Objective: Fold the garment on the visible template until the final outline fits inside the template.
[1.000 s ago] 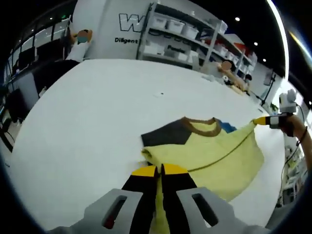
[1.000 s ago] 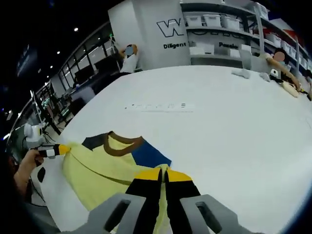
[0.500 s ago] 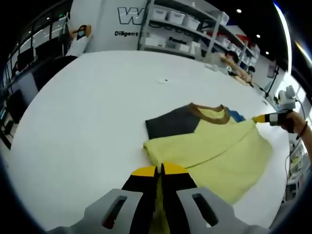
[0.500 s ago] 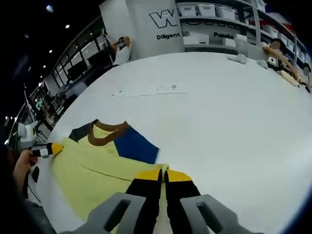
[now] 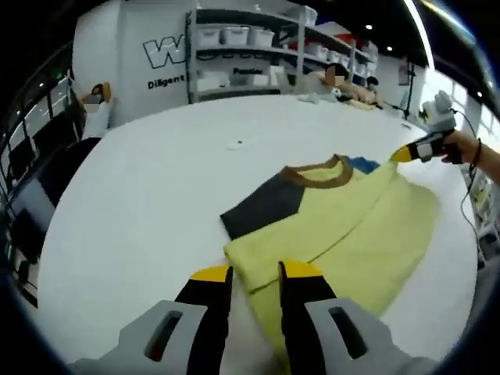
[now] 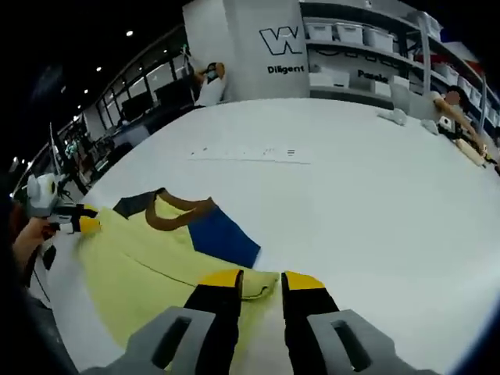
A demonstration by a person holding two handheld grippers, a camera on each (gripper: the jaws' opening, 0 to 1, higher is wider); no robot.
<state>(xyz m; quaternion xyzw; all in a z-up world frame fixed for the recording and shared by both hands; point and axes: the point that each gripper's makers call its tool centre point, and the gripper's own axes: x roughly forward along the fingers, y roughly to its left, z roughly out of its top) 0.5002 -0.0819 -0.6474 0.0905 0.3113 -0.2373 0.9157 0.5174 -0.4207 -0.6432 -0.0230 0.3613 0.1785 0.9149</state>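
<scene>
Yellow garment [image 5: 344, 234] with brown collar, one dark sleeve, one blue sleeve [image 6: 223, 238], is lying folded on the white table [image 5: 148, 180]. Left gripper [image 5: 255, 273] and right gripper [image 6: 262, 279] are hovering at its edges, jaws parted, gripping nothing.

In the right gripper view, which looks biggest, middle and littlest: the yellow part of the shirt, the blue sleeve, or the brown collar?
1. The yellow body of the shirt looks biggest by far.
2. The blue sleeve comes next.
3. The brown collar looks smallest, a thin band.
The sleeve and collar lie at similar distance, so that order seems fair.
</scene>
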